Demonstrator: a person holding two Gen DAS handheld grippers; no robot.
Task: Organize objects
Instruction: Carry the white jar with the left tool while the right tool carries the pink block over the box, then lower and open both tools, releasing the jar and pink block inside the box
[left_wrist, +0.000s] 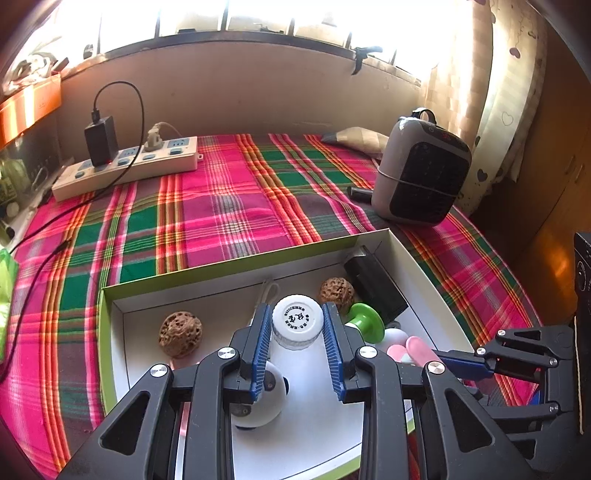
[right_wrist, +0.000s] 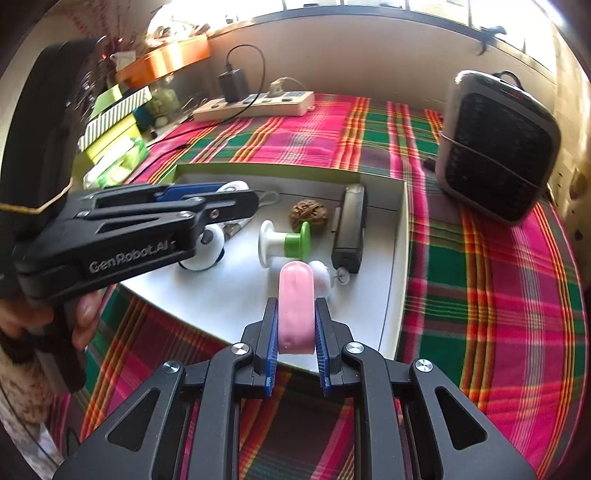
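Note:
My left gripper (left_wrist: 297, 325) is shut on a small white bottle (left_wrist: 297, 321) with a printed cap, held over the white tray (left_wrist: 229, 306). My right gripper (right_wrist: 296, 317) is shut on a pink rounded object (right_wrist: 296, 306), held above the tray's near edge (right_wrist: 384, 314). In the tray lie two walnuts (left_wrist: 180, 333) (left_wrist: 336, 291), a green and white spool (right_wrist: 286, 243), a black rectangular device (right_wrist: 349, 229), a white panda figure (right_wrist: 205, 251) and a white ball (right_wrist: 321, 277). The left gripper also shows in the right wrist view (right_wrist: 236, 195).
A red and green plaid cloth (left_wrist: 236, 206) covers the surface. A white power strip (left_wrist: 125, 166) with a black charger lies at the back left. A grey heater (left_wrist: 421, 170) stands at the right. Boxes (right_wrist: 110, 122) are stacked at the far left.

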